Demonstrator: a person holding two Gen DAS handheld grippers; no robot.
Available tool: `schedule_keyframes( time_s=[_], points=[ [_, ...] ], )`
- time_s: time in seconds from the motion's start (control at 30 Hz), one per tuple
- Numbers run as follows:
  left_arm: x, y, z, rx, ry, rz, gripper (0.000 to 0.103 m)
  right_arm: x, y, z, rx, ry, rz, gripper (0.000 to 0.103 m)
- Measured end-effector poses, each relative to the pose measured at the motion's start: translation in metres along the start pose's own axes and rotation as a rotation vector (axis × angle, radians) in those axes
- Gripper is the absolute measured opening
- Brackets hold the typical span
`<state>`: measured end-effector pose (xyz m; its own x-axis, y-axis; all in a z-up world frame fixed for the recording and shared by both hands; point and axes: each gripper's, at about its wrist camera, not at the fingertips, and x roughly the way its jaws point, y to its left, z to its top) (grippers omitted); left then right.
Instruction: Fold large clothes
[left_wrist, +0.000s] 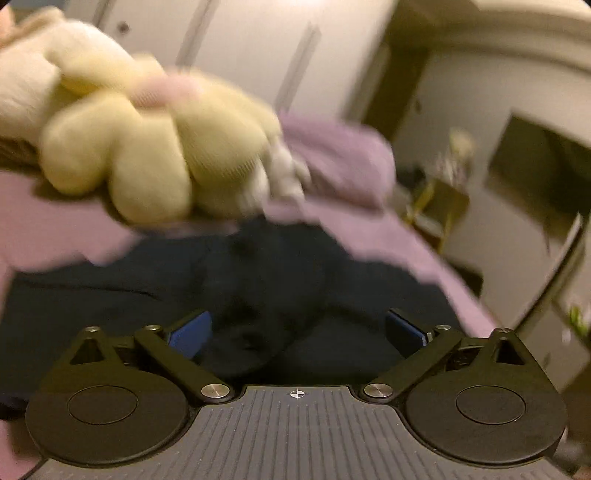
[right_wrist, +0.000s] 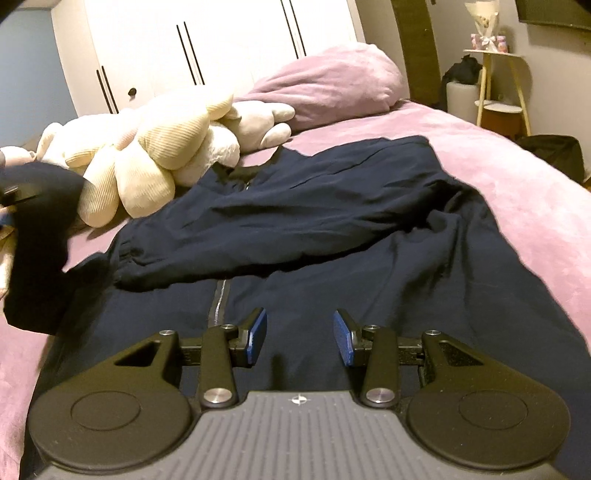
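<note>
Overhead, both claws, left (left_wrist: 297, 332) and right (right_wrist: 299, 338), gape empty above the navy jacket (right_wrist: 332, 236) on the mauve bedspread (right_wrist: 517, 192).

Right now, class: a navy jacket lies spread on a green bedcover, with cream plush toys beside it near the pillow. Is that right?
Not quite. The bedcover is pink-purple, not green, as the right wrist view shows. The rest holds: the navy jacket lies spread on it, with cream plush toys beside it near the pillow.
</note>
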<state>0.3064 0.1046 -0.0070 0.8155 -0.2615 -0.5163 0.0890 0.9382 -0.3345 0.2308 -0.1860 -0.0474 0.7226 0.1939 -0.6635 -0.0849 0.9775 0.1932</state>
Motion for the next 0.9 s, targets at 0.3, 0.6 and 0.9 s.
schedule_keyframes(
  time_s=[0.3, 0.6, 0.9],
  points=[
    [-0.027, 0.05, -0.035, -0.174, -0.035, 0.222, 0.103, 0.017, -0.03, 0.022, 0.103, 0.052, 0.09, 0.041],
    [-0.048, 0.09, -0.05, -0.212, -0.027, 0.348, 0.103, 0.096, 0.047, 0.068, 0.164, 0.126, 0.32, 0.069],
    [-0.033, 0.101, -0.062, -0.301, 0.07, 0.392, 0.103, 0.156, 0.09, 0.075, 0.078, 0.261, 0.329, 0.044]
  ],
)
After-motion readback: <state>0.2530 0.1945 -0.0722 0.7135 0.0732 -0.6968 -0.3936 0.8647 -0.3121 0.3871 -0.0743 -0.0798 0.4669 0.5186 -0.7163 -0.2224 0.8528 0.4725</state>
